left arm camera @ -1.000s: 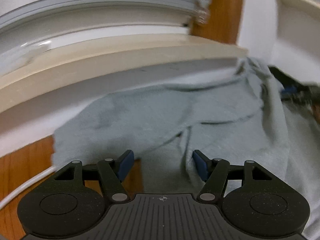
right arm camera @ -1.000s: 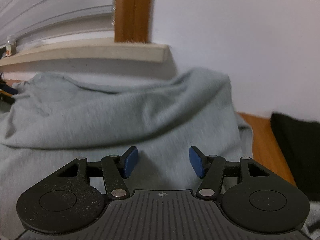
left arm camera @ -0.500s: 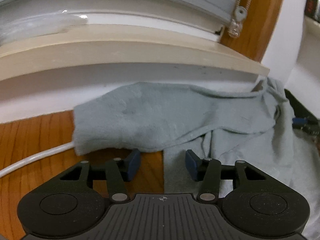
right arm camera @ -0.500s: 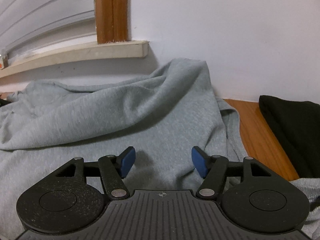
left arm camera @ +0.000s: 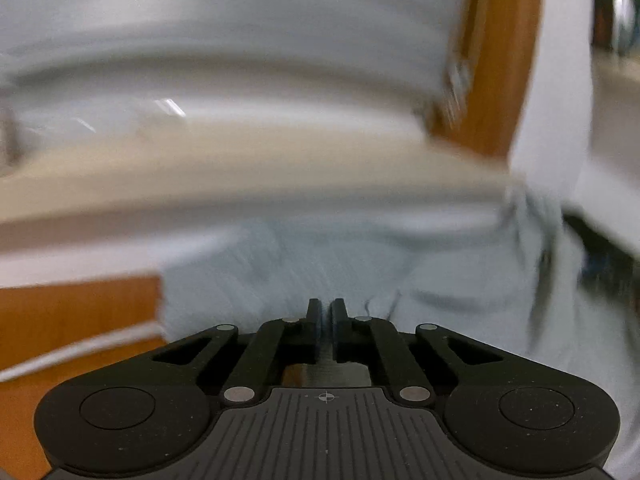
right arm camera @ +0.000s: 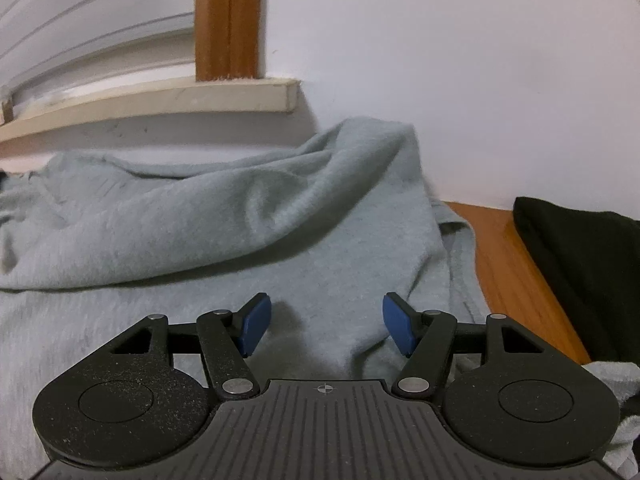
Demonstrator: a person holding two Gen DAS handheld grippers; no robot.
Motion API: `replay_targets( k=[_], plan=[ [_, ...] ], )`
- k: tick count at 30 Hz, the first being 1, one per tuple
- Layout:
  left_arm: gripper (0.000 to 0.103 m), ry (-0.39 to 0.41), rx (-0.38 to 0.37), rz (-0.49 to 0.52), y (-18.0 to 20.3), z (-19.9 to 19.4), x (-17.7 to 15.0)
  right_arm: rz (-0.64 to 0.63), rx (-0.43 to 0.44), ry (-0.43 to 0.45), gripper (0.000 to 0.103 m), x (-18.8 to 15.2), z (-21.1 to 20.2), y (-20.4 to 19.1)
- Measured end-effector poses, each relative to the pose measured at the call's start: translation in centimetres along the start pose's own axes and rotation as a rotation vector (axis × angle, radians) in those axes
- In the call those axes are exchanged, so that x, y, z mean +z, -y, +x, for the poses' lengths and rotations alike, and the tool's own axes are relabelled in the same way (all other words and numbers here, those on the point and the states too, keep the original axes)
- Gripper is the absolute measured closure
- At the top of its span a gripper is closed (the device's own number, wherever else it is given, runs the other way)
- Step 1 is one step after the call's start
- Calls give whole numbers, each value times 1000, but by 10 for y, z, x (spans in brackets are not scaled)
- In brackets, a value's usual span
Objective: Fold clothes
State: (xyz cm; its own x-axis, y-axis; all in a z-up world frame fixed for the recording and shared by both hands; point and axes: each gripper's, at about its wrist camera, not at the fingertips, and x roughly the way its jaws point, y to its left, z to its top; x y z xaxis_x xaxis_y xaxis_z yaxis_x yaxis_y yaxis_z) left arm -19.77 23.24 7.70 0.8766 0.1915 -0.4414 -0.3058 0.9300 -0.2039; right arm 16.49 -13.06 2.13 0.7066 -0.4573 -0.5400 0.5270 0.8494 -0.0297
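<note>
A light grey garment [right arm camera: 240, 220] lies rumpled on the wooden table [right arm camera: 504, 264], bunched up against the white wall. My right gripper [right arm camera: 326, 316] hovers just over its middle, open, with only fabric below the blue pads [right arm camera: 252, 324]. In the blurred left wrist view the same grey garment [left arm camera: 440, 276] spreads ahead and to the right. My left gripper [left arm camera: 326, 308] is shut, and a thin strip of grey cloth shows between its closed jaws at the garment's near edge.
A black garment [right arm camera: 580, 260] lies folded on the table at the right. A beige window sill [left arm camera: 240, 168] and white blinds run along the back wall. A white cable [left arm camera: 80, 352] crosses the bare wood [left arm camera: 72, 304] left of the grey cloth.
The left gripper has closed on the near edge of the grey garment and is moving, blurring its view. The right gripper stays open over the cloth in almost the same place.
</note>
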Motion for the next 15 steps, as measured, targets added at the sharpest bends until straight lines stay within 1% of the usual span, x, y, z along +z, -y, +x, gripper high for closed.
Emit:
replay_targets(
  k=[1, 3, 4, 5, 6, 8, 9, 12, 13, 15],
  plan=[
    [99, 50, 5, -34, -5, -15, 8, 3, 1, 5, 41, -1, -2, 1],
    [99, 109, 37, -59, -15, -40, 21, 5, 3, 12, 44, -2, -4, 3],
    [103, 105, 83, -62, -22, -43, 23, 0, -2, 6, 44, -2, -4, 4],
    [103, 97, 133, -65, -29, -44, 25, -2, -16, 0, 44, -3, -4, 4],
    [103, 88, 184, -67, -37, -45, 26, -2, -25, -11, 44, -3, -3, 5],
    [103, -27, 159, -118, -57, -30, 15, -1, -27, -31, 44, -4, -1, 5],
    [103, -51, 180, -115, -61, -27, 8, -2, -28, -38, 43, -4, 0, 5],
    [103, -97, 176, -111, -68, -20, -10, -11, -34, -39, 43, -4, 1, 4],
    [98, -108, 166, -120, -69, -19, -14, -14, -36, -40, 43, -3, 2, 3],
    [96, -128, 150, -103, -65, -14, -19, -25, -36, -44, 42, -1, 2, -1]
  ],
)
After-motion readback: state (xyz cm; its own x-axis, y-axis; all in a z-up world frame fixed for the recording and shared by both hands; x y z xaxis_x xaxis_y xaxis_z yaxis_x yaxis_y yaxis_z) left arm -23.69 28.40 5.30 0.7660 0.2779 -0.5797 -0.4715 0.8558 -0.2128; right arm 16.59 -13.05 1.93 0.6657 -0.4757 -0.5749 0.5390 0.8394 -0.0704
